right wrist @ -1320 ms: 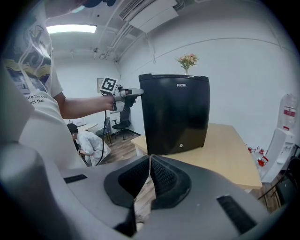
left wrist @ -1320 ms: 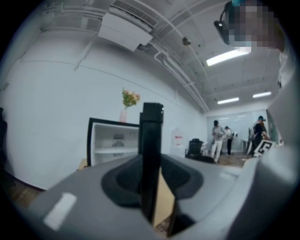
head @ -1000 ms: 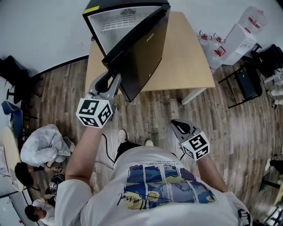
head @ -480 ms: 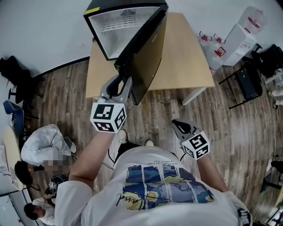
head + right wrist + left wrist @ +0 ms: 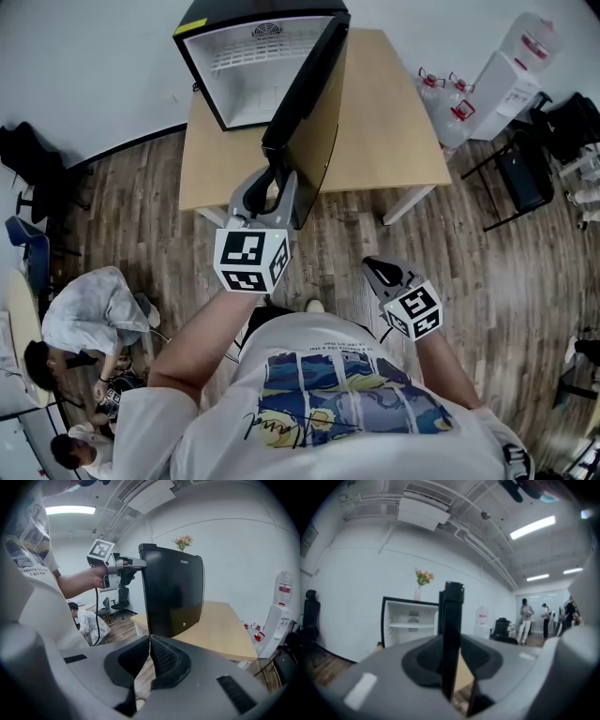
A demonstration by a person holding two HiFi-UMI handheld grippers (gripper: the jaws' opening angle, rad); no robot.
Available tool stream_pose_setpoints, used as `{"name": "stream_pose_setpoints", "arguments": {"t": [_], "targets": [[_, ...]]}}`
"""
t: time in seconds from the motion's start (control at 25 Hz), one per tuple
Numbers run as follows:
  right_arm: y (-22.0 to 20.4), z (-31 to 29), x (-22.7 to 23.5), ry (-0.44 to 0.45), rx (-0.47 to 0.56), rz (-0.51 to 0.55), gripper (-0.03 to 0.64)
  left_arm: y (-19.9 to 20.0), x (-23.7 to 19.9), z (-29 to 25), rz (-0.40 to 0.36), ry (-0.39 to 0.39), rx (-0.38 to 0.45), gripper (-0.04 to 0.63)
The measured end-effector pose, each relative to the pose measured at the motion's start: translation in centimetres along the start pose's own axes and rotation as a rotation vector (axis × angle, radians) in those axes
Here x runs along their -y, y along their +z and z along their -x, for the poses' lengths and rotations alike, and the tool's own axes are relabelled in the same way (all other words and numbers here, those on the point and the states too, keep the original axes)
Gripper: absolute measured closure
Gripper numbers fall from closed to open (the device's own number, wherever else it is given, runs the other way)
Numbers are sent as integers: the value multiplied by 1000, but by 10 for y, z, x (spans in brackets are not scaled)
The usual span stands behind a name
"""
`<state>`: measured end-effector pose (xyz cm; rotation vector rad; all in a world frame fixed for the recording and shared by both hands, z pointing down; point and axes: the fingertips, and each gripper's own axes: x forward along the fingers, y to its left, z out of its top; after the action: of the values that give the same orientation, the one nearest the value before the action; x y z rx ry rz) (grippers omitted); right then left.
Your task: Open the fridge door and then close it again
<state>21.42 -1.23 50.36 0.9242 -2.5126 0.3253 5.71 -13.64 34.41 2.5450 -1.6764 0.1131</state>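
My left tool (image 5: 275, 184) reaches out almost level to the free edge of the fridge door (image 5: 314, 122). Its jaws stand wide apart, astride that edge. In the left gripper view the door's black edge rises upright between the 2 pads. The left pad looks to lie against it, while a sliver of counter shows between the door and the right pad, so I am not clamped on it.

The fridge (image 5: 246, 73) sits at the back of a pale wooden counter (image 5: 384, 122), near the wall. The door is swung well open on its right-hand hinge and juts out past the counter's front edge, over the wood floor (image 5: 337, 234). The white inside is in plain sight, with a shelf across it. A small vase of flowers (image 5: 423, 579) stands on top of the fridge.

My right tool (image 5: 376, 267) hangs low by my right side, well apart from the door and tilted downward. Its 2 ribbed pads are pressed together with nothing between them. From there it looks across at the door's glossy black outer face.

A person (image 5: 86, 319) is crouched on the floor far to my left. A white water dispenser (image 5: 511, 80) stands off to the right, beyond the counter.
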Motion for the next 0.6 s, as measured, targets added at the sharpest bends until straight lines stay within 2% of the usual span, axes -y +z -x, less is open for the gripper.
{"name": "stream_pose_setpoints", "arguments": {"t": [0.36, 0.6], "targets": [[-3, 7, 4, -24, 1, -11, 601, 0, 30, -4, -4, 1, -31, 472], [-7, 10, 3, -28, 1, -16, 601, -1, 57, -8, -33, -43, -42, 474]]}}
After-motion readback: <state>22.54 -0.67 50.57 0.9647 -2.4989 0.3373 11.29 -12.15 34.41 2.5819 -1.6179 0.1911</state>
